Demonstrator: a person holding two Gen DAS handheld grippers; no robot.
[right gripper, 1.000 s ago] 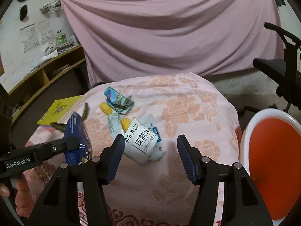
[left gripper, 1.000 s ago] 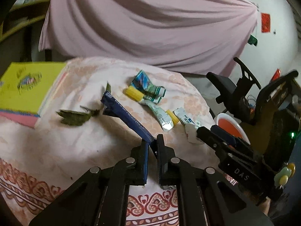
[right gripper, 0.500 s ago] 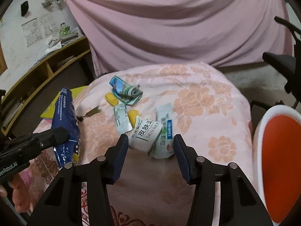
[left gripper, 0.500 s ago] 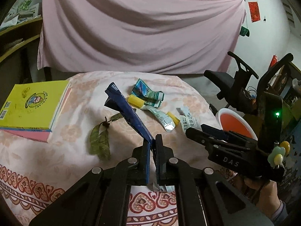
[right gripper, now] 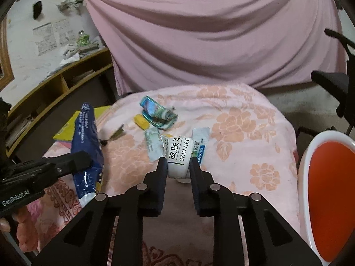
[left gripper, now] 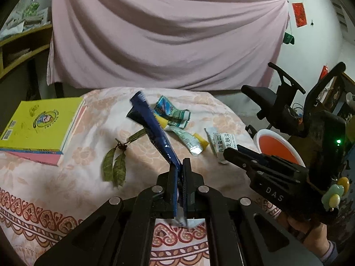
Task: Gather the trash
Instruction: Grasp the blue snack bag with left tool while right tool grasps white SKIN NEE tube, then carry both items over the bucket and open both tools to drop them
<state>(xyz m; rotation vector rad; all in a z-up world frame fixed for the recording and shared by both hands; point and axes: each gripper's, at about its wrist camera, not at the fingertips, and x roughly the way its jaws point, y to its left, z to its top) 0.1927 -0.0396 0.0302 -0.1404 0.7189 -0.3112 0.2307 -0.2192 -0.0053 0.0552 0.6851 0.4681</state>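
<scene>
Landmark: white crumpled skincare tube with black lettering (right gripper: 178,155), lying on the pink floral bedspread (right gripper: 244,137) that covers the table. The right gripper (right gripper: 177,163) has its two black fingers pressed against either side of this tube, the jaws having just closed in upon it. Immediately behind the tube: a pale green flattened sachet (right gripper: 152,143) to its left, with a small yellow piece (left gripper: 200,139) beside it, and a white-and-blue flattened tube (right gripper: 200,141) at its right, touching it. Farther behind and left of the tube: a teal and green crumpled wrapper (right gripper: 157,113) with a yellow oblong cap (right gripper: 141,121) just beside it. Left of the tube, raised off the cloth: a long dark blue glossy plastic wrapper (left gripper: 155,130), clamped at its lower end in the left gripper (left gripper: 180,166), whose jaws are drawn tight together on it; the wrapper slants up and away from the fingers. Under it, well left of the tube, a sprig of dry olive-green leaves (left gripper: 115,164) lies flat on the cloth. Farthest left: a yellow-covered book stacked on a pink one (left gripper: 42,128), at the cloth's edge. Right of the tube, beyond the table edge: a round white bin with orange interior (right gripper: 328,188). Behind everything hangs a pink draped curtain (right gripper: 210,33).
</scene>
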